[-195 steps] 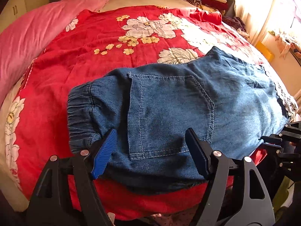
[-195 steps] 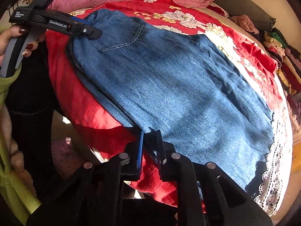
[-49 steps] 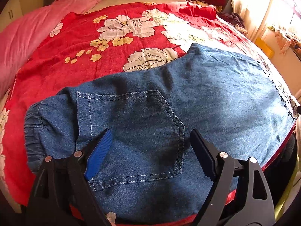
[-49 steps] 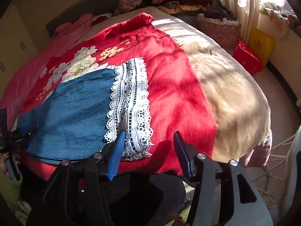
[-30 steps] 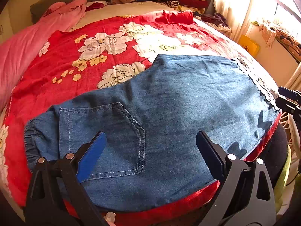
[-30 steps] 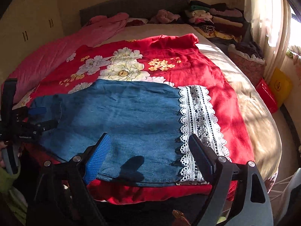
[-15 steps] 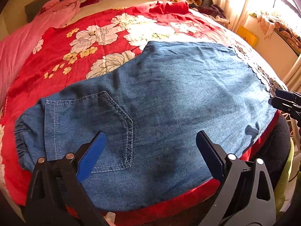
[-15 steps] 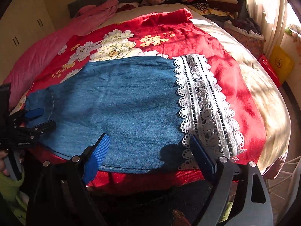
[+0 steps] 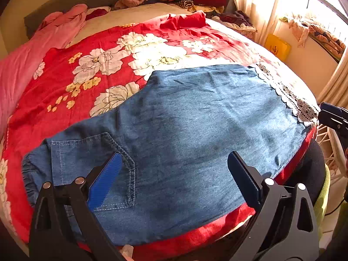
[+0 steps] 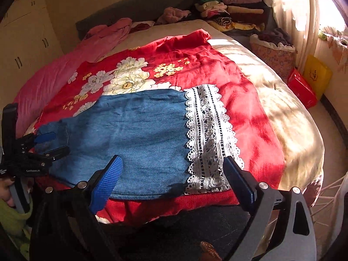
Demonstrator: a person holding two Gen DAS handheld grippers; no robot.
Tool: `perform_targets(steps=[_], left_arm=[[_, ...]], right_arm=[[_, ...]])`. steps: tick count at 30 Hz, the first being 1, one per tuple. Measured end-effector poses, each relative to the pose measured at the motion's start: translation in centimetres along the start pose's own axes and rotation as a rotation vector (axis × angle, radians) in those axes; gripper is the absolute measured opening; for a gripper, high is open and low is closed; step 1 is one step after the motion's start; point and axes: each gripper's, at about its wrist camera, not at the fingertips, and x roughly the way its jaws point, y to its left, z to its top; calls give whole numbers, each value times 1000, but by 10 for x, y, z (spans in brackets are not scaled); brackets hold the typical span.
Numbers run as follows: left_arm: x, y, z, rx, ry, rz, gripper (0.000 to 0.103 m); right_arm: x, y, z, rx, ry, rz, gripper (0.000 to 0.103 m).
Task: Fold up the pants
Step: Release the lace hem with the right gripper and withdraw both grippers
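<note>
Both grippers hang over the near edge of the bed with nothing in them: my left gripper [image 9: 174, 174] has its jaws wide apart above the pants [image 9: 184, 130], and my right gripper [image 10: 171, 174] has just been opening its jaws further, with only air between the pads above the pants' lace hem [image 10: 208, 139]. My left view alone shows the back pocket [image 9: 93, 169] and the gathered waistband [image 9: 27, 174] at the left end, and a window with sunlit curtains at upper right. My right view alone shows the bare beige mattress [image 10: 282, 108] right of the red floral blanket [image 10: 195, 65], a red box [image 10: 302, 87] and a yellow bag [image 10: 317, 74] on the floor, cupboard doors at left, and the left gripper from the side, where small white lettering on its body reads roughly "GenRobot.AI"; the print on the yellow bag is too small to read. The pants are blue denim, laid flat and folded lengthwise on the blanket along the bed's near edge, waist to the left, white lace trim at the right end, the cloth mostly smooth with a few shallow wrinkles.
</note>
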Motion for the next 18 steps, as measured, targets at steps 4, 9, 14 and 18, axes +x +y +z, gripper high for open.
perform_targets(steps=[4,9,14,18], left_arm=[[-1,-12,9,27,-13,-6,92],[0,-24,22,56,-30,-12,92],[2,-35,33,85,-42,-14,92],[6,-46,40,118,-47,-20,92]], right_arm=[[-5,-6,0,14,-12,-6,93],[-7,-11,0,25,-18,-10,93],[-8,-15,-1,35,-19,-19,93],[-8,-19,-2,47,-19,-25,93]])
